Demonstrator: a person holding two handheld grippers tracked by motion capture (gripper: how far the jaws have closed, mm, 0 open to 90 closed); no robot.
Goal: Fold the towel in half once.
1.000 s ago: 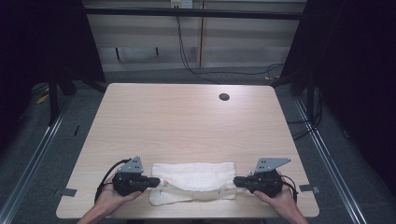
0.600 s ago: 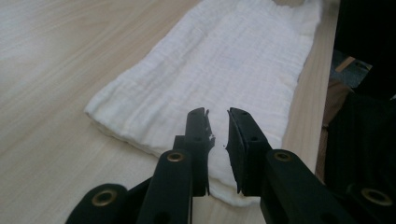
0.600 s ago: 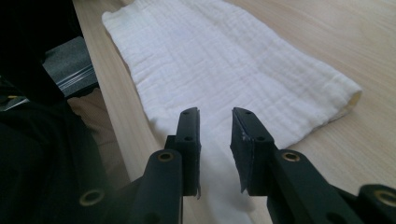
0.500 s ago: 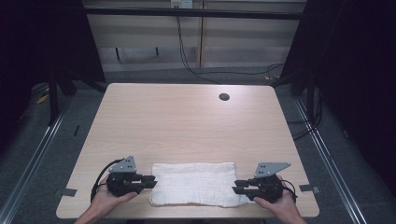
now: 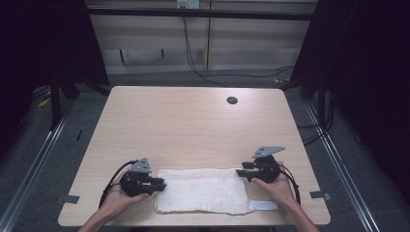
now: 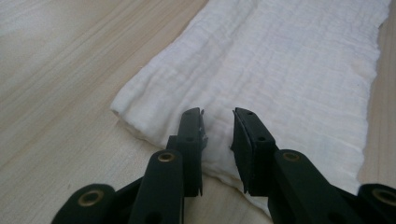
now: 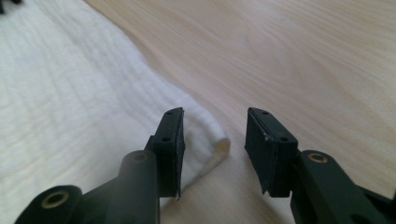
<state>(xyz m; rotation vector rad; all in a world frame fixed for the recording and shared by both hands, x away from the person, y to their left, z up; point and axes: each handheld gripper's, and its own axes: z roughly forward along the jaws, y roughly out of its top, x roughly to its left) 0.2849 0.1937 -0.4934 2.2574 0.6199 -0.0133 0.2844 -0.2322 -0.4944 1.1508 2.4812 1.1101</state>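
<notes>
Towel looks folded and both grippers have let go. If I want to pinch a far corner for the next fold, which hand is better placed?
Probably the right gripper: its open jaws straddle the towel's corner. The left gripper's jaws, just opened, sit over the towel's short edge, away from its corner.

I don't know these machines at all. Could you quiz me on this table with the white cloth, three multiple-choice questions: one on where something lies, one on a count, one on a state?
1. Where does the cloth lie on the table?
A. near the person's edge
B. at the far edge
C. in the middle

2. How many cloths are on the table?
A. one
B. two
C. three

3. How do the jaws of the left gripper stand?
A. pressed shut on the cloth
B. apart over the cloth's edge
C. closed on a cup

Answers: 1 A, the high view shows it between both hands at the near edge. 2 A, a single white folded cloth. 3 B, a gap shows between the jaws, which have just been opening.
</notes>
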